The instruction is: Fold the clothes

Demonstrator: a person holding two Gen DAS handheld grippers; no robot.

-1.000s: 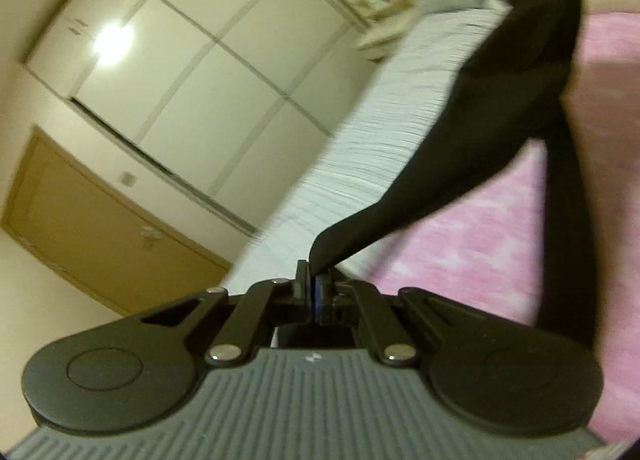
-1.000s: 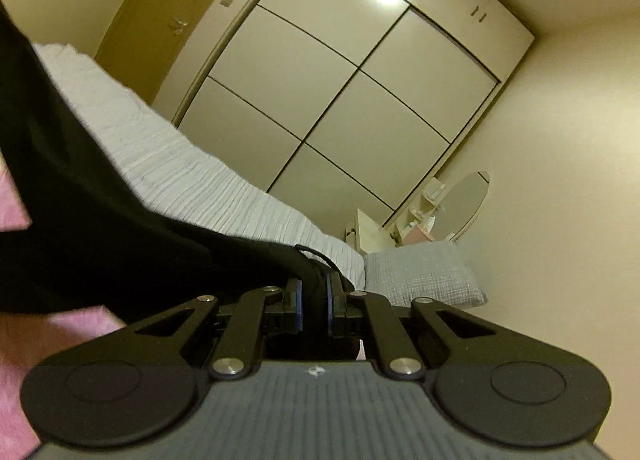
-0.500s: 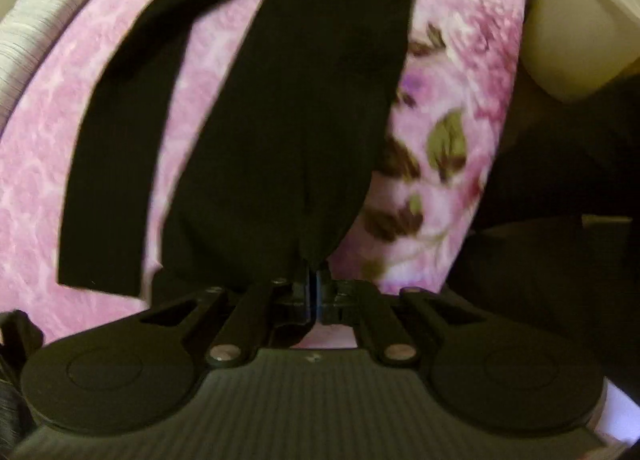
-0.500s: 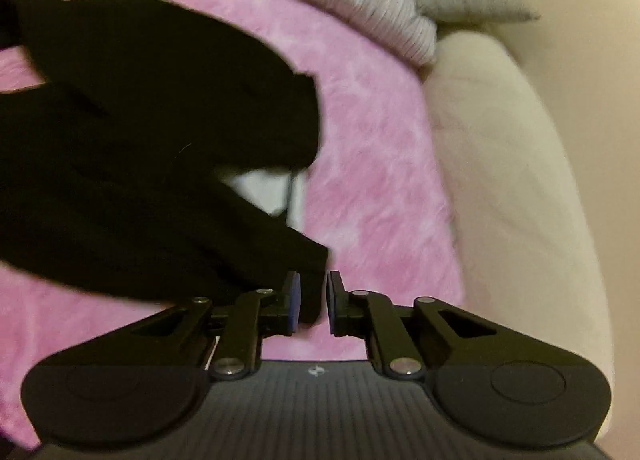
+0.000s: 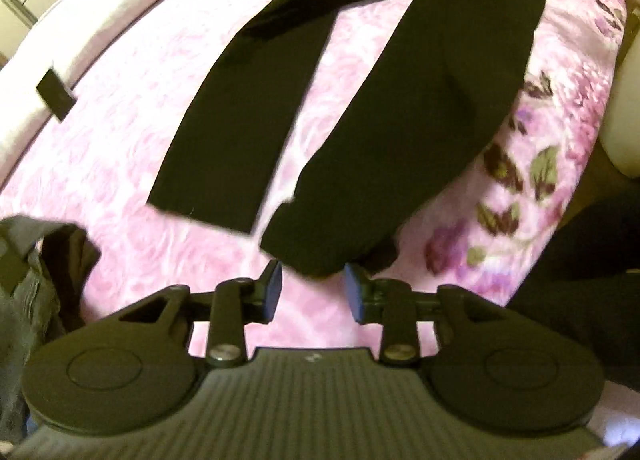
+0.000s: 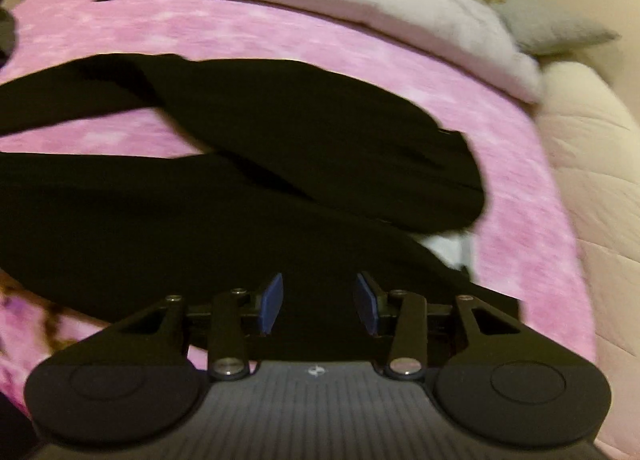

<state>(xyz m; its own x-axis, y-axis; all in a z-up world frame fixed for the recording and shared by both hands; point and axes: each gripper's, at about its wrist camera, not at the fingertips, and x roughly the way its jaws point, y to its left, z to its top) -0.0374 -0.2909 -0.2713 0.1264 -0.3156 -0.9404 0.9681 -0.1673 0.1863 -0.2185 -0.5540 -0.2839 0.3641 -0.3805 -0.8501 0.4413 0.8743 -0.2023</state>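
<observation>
Left wrist: black trousers (image 5: 420, 108) hem touches pink blanket (image 5: 120, 132) edge.

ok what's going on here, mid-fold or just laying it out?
Just laid out. A person with two handheld grippers has black trousers spread on the pink blanket, legs apart. The left gripper is open at a leg hem; the right gripper is open over the waist end. Neither grips the fabric, and no fold is made yet. A grey garment lies to the side.

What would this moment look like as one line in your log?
black trousers spread on pink blanket | left hand-held gripper open at leg hem | right hand-held gripper open over waist end
</observation>
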